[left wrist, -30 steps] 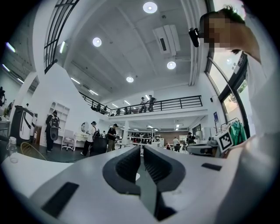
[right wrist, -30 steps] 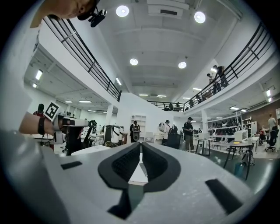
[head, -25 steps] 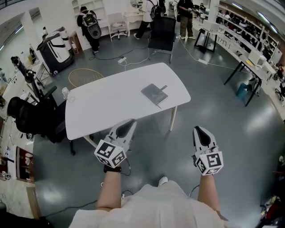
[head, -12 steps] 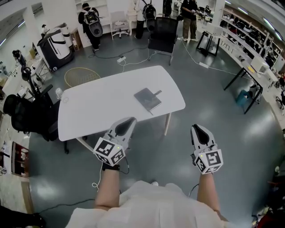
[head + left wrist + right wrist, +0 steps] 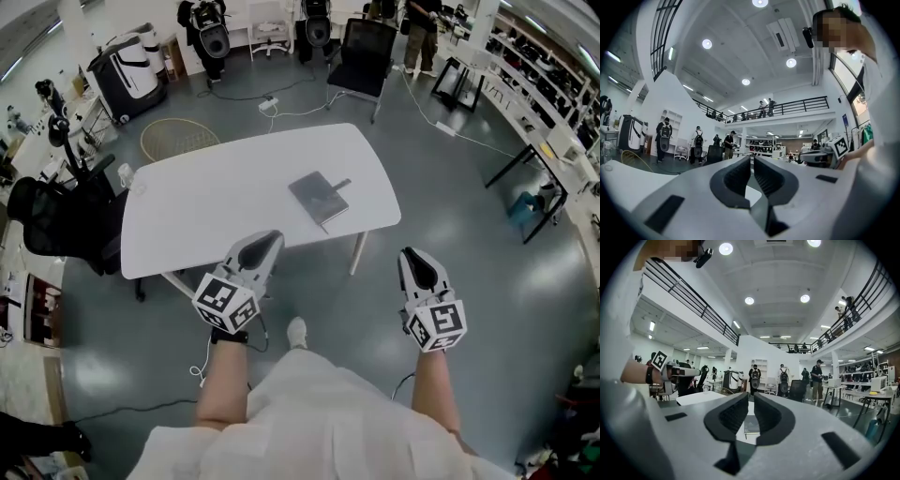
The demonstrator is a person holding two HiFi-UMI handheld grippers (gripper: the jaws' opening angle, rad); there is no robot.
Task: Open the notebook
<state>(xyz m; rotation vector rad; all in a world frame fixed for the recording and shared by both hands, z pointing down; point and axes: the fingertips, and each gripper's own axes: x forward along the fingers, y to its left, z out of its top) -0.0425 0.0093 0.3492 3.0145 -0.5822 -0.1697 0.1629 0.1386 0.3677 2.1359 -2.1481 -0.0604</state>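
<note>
Thin grey notebook [image 5: 319, 197]: closed — on white table [image 5: 187, 216].
White left gripper [image 5: 265, 242]: jaws barely apart, empty.
White right gripper [image 5: 413, 255]: jaws opening, empty.

We see bright, even light from round ceiling lamps [image 5: 749, 300]; fisheye bends the edges, and gripper-view corners go black

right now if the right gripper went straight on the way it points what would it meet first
Likely the white table, in line with the notebook on it; the right gripper is opening its fingers, nothing between them. It may pass above the tabletop; depth unclear.
</note>
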